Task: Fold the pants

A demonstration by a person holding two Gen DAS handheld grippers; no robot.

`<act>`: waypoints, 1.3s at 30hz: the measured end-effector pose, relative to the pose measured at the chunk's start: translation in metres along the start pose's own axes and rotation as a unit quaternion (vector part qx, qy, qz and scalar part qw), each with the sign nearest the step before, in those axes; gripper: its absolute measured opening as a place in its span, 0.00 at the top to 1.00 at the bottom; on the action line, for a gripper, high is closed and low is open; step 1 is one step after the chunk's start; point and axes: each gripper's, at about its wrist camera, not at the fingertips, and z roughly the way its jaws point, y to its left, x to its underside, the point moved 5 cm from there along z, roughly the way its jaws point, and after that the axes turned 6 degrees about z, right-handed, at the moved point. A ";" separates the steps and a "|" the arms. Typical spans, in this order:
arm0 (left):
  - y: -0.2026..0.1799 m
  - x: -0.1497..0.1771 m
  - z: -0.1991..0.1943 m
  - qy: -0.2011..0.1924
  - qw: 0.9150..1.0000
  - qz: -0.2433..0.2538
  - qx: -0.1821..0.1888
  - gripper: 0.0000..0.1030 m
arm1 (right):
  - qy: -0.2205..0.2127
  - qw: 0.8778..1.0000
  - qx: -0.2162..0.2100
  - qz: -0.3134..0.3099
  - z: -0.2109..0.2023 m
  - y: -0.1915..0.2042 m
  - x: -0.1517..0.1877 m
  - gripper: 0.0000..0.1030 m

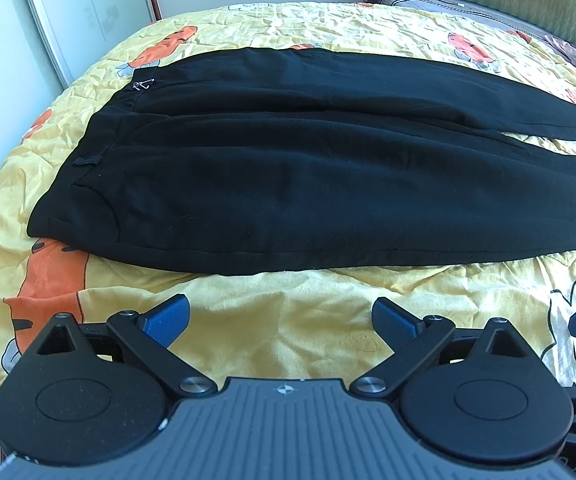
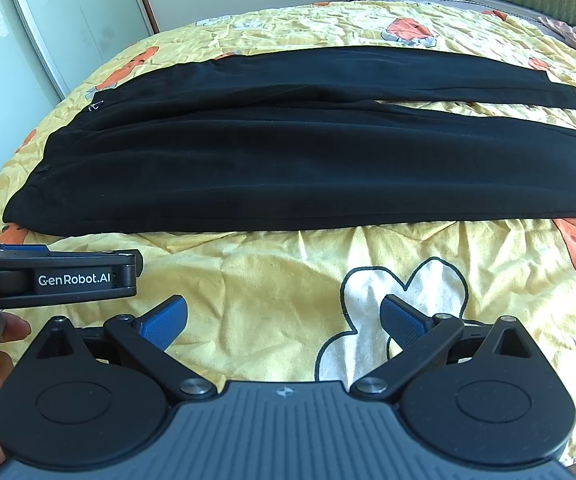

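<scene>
Pants (image 1: 288, 168) soft, limp, probably light | I'd pinch near waistband corner and hem | left gripper (image 1: 279, 320), right gripper (image 2: 283, 320) both spread wide, empty

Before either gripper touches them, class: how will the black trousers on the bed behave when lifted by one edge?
The trousers will probably flop and drape, since they lie flat with soft creases. They look fairly thick, so perhaps weighty for cloth. On the crumpled bedspread they may drag it along rather than slide.
</scene>
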 end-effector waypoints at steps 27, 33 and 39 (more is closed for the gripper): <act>0.002 0.001 0.001 0.001 1.000 0.000 0.002 0.04 | -0.003 1.000 0.003 -0.004 0.001 0.003 -0.001 0.00; 0.025 -0.009 -0.002 -0.029 0.999 -0.014 -0.006 0.05 | -0.027 0.997 -0.067 -0.023 -0.001 0.011 -0.032 0.00; 0.070 -0.035 -0.004 -0.062 0.996 -0.054 -0.032 0.06 | -0.137 0.965 -0.166 -0.151 -0.001 0.046 -0.099 0.00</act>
